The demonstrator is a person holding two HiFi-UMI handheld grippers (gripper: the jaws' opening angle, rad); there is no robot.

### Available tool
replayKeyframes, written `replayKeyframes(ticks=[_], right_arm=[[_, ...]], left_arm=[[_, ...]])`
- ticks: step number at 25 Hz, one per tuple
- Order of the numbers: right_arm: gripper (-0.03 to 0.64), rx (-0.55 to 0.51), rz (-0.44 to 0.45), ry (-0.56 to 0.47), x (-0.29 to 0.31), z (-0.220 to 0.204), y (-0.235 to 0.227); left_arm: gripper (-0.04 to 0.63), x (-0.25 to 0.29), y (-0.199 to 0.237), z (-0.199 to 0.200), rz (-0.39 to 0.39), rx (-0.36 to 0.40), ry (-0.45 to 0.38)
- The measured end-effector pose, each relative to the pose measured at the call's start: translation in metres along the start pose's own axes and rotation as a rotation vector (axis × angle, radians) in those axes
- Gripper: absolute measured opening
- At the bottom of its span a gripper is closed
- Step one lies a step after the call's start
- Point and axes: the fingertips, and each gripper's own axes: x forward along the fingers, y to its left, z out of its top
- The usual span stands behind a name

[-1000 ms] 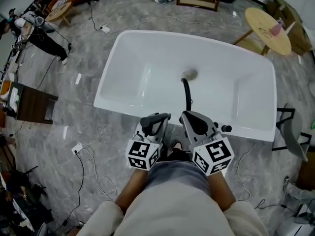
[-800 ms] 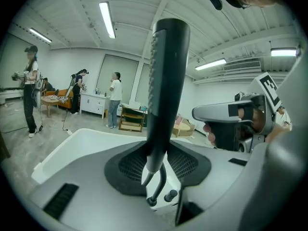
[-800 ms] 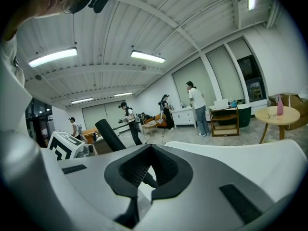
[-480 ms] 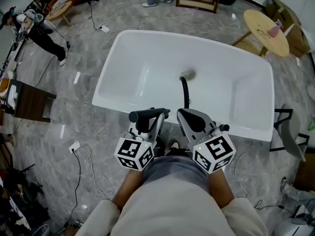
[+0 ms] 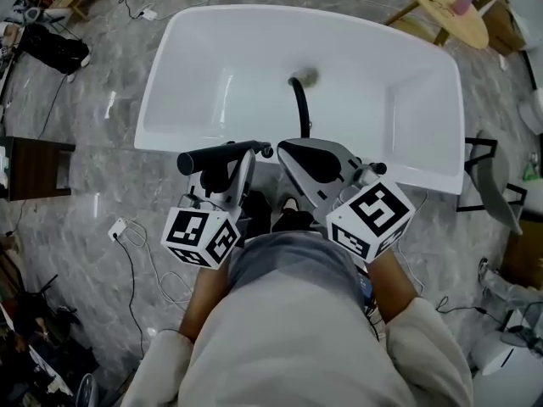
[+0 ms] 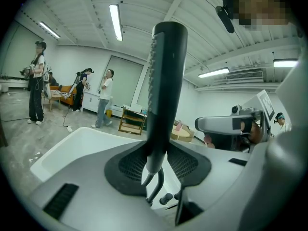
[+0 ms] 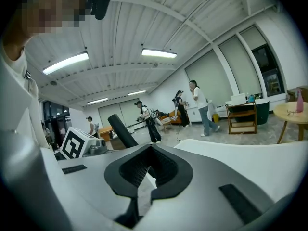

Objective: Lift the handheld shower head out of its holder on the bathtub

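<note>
Left gripper (image 5: 241, 159) points almost level over the bathtub's (image 5: 424, 179) near rim, its jaws clamped on the black shower head handle (image 5: 212, 157), which lies crosswise above the rim. Just beside it, the right gripper (image 5: 287, 149) has its jaws pinched together, empty. Open marble floor (image 5: 93, 185) flanks the tub.

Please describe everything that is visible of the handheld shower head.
The shower head is a slim matte black wand with a dotted strip along one side. The left gripper clamps it near its lower end, where a thin black hose leaves it. Seen from above, it lies crosswise over the bathtub's near rim.
</note>
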Motion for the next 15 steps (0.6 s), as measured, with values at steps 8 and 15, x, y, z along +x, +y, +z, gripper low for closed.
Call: replayKeyframes(ticks=[8, 15], right_arm=[[0.017, -0.016, 0.020, 0.049, 0.007, -0.012, 0.008], [0.017, -0.035, 0.024, 0.048, 0.013, -0.014, 0.015]], left_arm=[[0.138, -0.002, 0.005, -0.006, -0.014, -0.003, 0.020], [0.138, -0.002, 0.010, -0.006, -0.022, -0.008, 0.020]])
